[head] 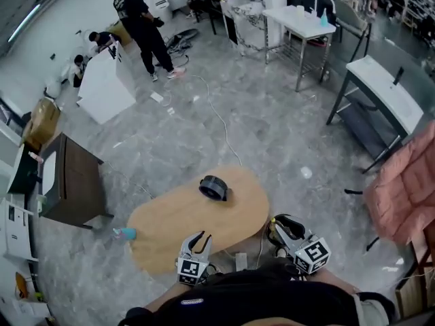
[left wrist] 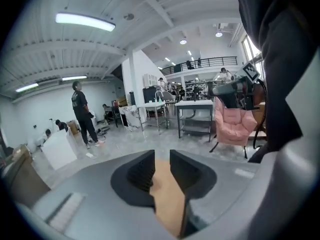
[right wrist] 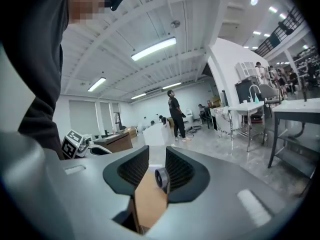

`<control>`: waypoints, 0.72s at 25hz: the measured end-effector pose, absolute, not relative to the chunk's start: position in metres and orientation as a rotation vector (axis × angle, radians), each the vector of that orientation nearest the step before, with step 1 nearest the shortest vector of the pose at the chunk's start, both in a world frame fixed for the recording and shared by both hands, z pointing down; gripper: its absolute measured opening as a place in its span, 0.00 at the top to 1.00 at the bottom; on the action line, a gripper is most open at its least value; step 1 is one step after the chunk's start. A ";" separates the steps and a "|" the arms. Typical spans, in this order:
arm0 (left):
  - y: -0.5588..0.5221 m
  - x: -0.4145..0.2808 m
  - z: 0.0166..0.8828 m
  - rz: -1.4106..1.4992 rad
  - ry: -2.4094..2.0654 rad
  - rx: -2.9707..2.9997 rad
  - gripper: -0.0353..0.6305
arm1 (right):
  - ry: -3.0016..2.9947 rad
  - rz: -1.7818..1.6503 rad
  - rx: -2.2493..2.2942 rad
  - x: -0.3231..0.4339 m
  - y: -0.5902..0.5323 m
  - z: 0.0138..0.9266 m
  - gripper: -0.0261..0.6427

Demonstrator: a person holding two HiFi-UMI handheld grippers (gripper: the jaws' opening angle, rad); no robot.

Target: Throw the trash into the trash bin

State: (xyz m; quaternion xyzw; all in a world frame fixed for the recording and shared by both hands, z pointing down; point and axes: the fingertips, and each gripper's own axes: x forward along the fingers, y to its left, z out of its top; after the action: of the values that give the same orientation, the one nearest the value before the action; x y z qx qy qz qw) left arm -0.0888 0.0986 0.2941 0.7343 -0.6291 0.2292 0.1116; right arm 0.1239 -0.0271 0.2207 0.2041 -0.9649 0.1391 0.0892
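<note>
Black ring (head: 214,187) well beyond right tool (head: 280,224)

The person I am directing wears a black top (head: 265,297) with a small label at the collar. The left tongs (head: 202,238) and right tongs (head: 284,224) have smooth grey housings. Each carries a white marker cube (head: 192,270) printed with black squares, and black ribbed pads (left wrist: 140,171).

Open industrial lab hall: strip lights (left wrist: 85,21), mezzanine railing (left wrist: 206,60), steel-legged worktables (head: 285,12), grey stone floor (head: 272,128).
</note>
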 end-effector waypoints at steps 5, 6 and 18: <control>0.060 -0.094 0.178 0.690 -2.245 2.126 0.80 | -3.015 0.410 0.539 0.124 -0.064 0.154 0.77; 0.060 -0.093 0.160 0.637 -2.300 2.101 0.80 | -3.034 0.418 0.500 0.123 -0.066 0.144 0.77; 0.148 -0.143 0.080 0.244 -2.381 2.088 0.93 | -3.123 0.345 0.316 0.025 0.003 0.062 0.81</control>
State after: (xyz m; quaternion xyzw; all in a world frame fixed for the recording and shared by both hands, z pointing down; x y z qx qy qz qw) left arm -0.1427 0.1480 0.0803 0.6572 -0.7496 0.0769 -0.0173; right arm 0.0249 0.0026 0.0619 0.1001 -0.9889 0.1091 -0.0082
